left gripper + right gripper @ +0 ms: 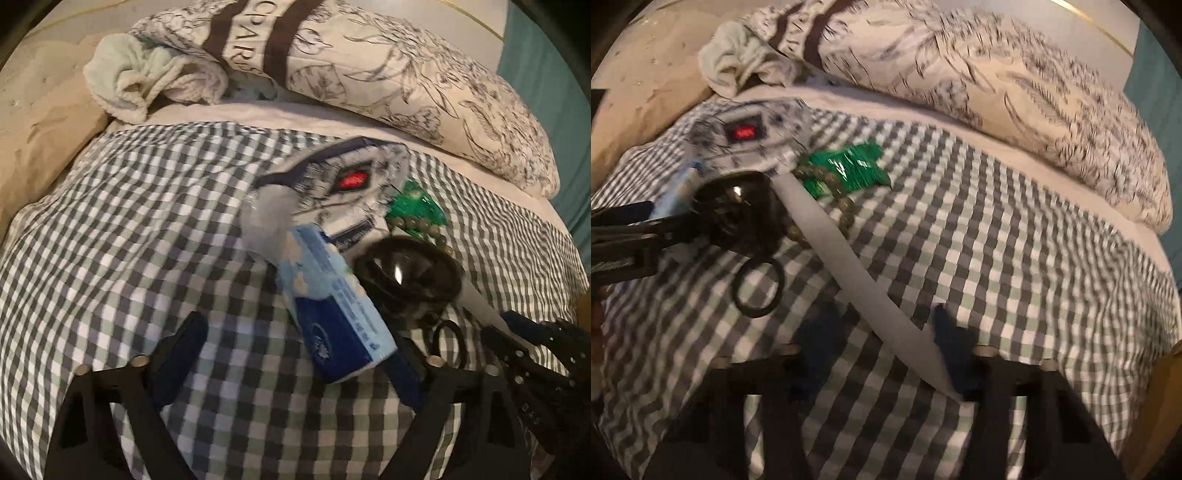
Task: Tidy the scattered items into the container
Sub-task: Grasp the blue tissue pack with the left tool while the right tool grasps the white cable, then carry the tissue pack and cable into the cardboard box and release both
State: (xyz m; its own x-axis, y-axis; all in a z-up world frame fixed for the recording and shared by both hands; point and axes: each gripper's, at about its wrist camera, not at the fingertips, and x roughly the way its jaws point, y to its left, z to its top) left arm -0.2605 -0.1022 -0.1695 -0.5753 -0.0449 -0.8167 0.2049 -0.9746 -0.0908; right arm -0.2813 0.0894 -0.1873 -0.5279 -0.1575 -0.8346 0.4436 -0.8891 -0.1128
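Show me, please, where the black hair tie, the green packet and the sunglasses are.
black hair tie (758, 288), right wrist view, on its lower left band.
green packet (849, 168), right wrist view, on its middle.
sunglasses (406, 271), left wrist view, on the dark lens.

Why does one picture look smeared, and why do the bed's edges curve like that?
Right wrist view: motion blur smears the checked blanket and pillow. Left wrist view: sharper, though the blue box is soft. Both: the fisheye lens bends the edges, the light is dim and warm, with a glare spot on the sunglasses.

Floral pillow (424, 96), crumpled towel (129, 81), checked bedspread (110, 229)
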